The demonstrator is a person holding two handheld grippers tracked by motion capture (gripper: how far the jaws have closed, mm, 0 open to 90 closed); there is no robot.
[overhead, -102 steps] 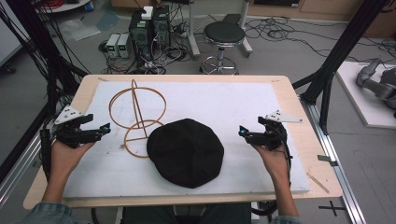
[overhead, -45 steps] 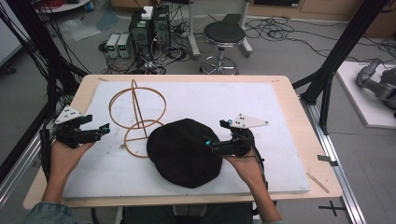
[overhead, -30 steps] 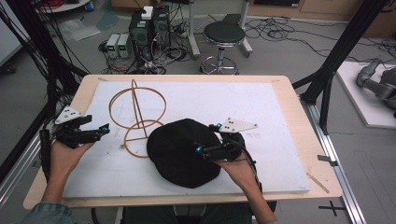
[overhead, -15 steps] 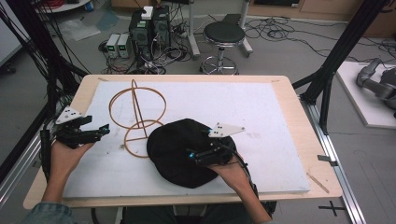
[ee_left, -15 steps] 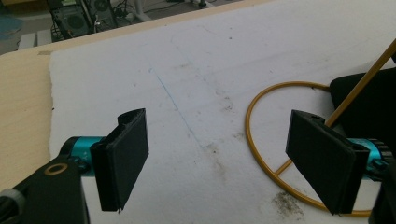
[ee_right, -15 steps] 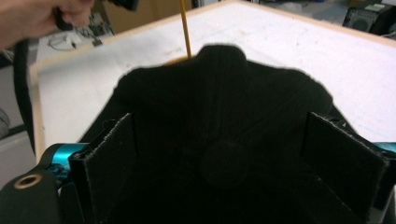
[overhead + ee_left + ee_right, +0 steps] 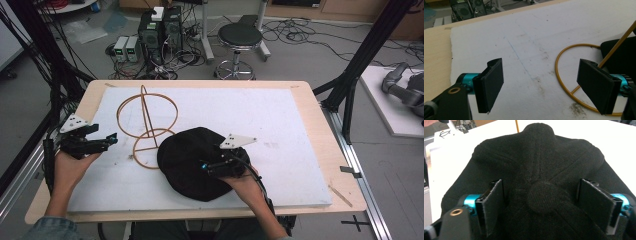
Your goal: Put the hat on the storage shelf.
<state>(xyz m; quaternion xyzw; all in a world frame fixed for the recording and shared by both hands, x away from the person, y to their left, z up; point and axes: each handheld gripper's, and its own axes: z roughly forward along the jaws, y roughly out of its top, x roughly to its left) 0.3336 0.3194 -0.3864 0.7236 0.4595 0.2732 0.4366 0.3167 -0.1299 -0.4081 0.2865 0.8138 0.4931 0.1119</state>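
White foam board (image 7: 280, 115) covers the wooden table. At its left edge the left gripper (image 7: 102, 143) hovers, jaws spread and empty, just left of the wire hat stand (image 7: 146, 120). Near centre lies the black cap (image 7: 187, 160), crown up; the right gripper (image 7: 544, 205) stands released, jaws straddling its top button (image 7: 545, 196).
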